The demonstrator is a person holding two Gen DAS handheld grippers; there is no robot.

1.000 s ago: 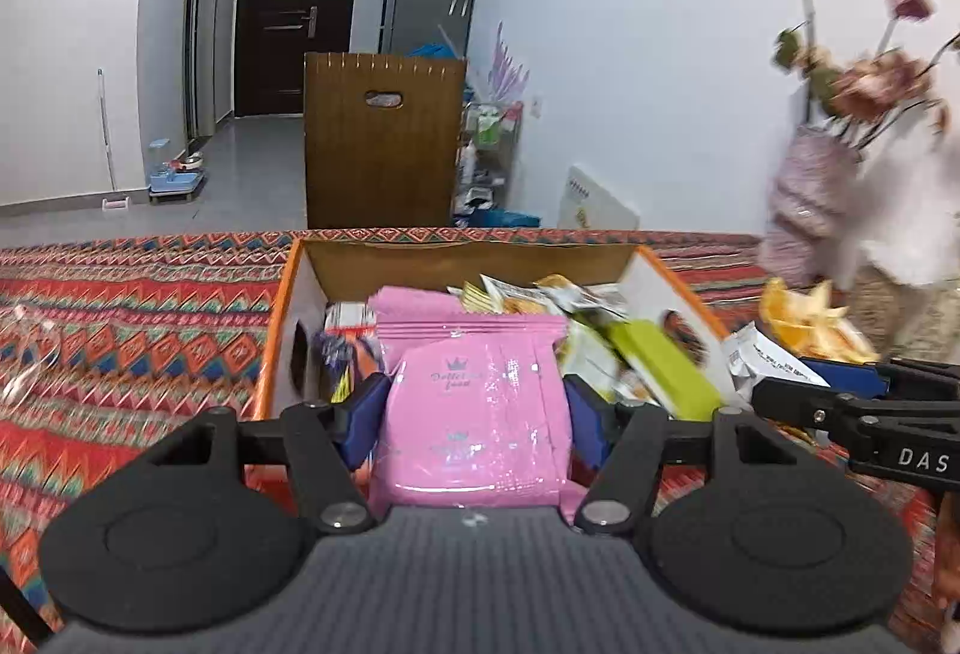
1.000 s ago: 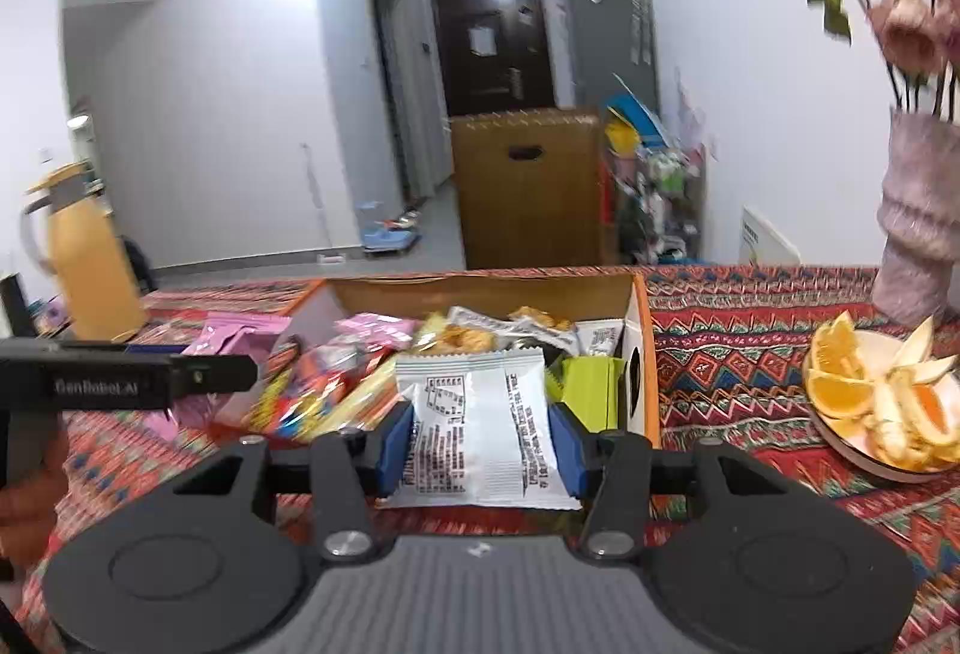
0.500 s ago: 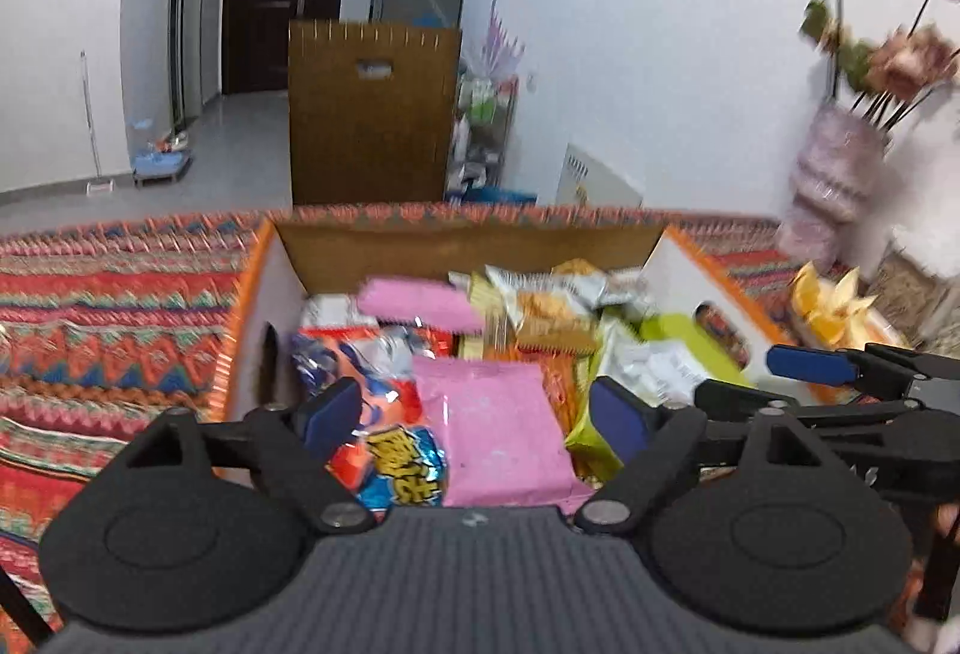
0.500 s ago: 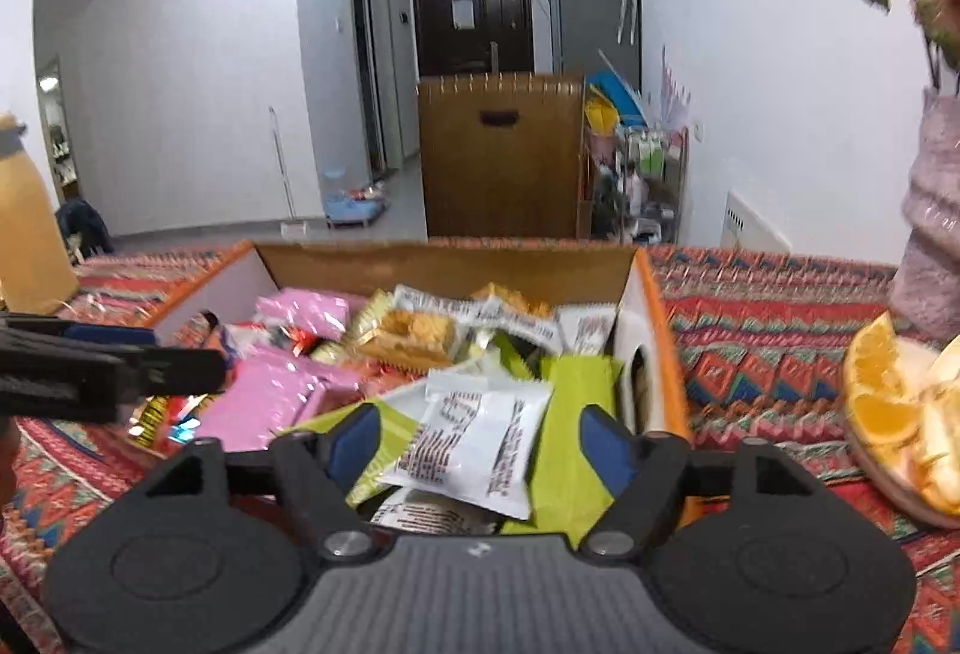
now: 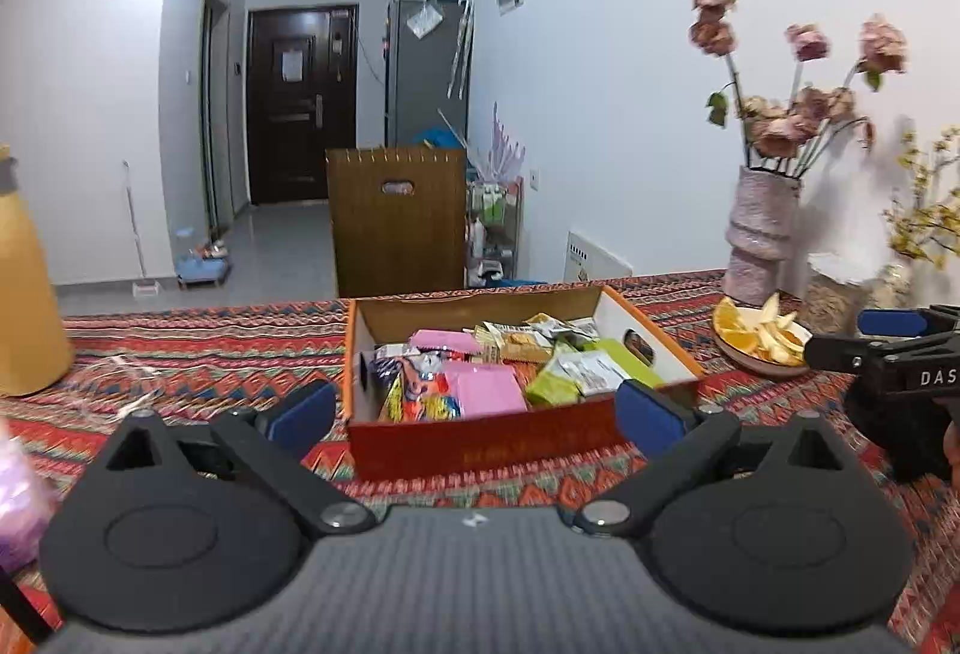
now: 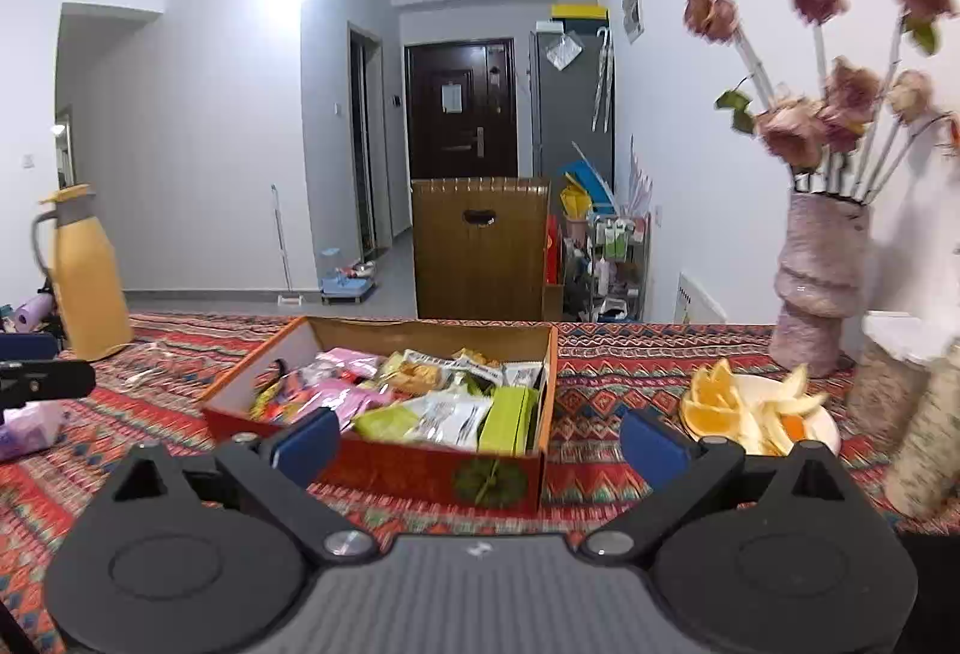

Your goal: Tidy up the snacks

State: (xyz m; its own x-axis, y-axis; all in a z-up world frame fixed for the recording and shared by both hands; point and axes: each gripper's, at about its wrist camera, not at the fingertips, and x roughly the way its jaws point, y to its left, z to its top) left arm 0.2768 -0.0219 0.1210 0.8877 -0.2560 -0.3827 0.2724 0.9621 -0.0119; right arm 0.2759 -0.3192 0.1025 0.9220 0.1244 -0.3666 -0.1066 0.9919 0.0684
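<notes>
Snack-filled box [image 5: 516,444] between empty tool [image 5: 474,414]

One cardboard box [image 6: 384,465] on the worktop [image 6: 630,354].
Two pink packets [image 5: 483,389] in the box.
Two green packets [image 6: 507,420] there; other packets in the heap too jumbled to count.
One plate [image 6: 831,429] of cut fruit.
One pink vase [image 6: 825,264] holding dried roses.
One yellow jug [image 6: 87,273].
Two tools: the left tool [image 5: 474,408], the right tool [image 6: 477,444].
</notes>
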